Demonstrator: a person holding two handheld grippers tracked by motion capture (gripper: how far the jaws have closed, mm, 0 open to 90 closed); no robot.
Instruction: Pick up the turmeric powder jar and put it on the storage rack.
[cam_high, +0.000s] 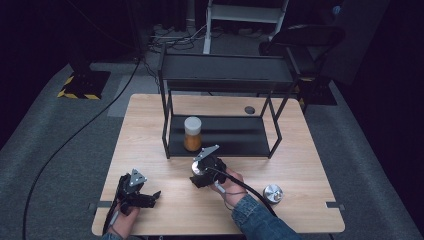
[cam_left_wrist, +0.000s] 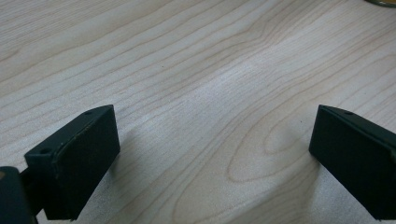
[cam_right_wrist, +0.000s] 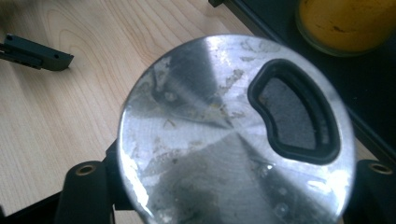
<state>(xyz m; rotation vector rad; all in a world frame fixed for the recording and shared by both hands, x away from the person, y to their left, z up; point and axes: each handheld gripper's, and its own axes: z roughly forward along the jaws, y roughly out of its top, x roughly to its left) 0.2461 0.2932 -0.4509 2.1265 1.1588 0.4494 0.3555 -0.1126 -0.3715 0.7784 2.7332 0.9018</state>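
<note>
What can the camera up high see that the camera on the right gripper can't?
High view: the whole black shelf rack, a second metal tin and the left gripper, jaws open. Right gripper view: the shiny lid of the tin it grips, with its black-rimmed opening. Both: the jar of orange stuff and the wooden table.

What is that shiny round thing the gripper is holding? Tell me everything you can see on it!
It is a round metal can with a silvery, brushed top that looks scratched and smudged. One side of the top has a curved, bean-shaped opening with a black rubbery rim and grey mesh inside. The right gripper has it clamped between its black jaws, one on each side, just in front of the black shelf on the wooden table.
</note>
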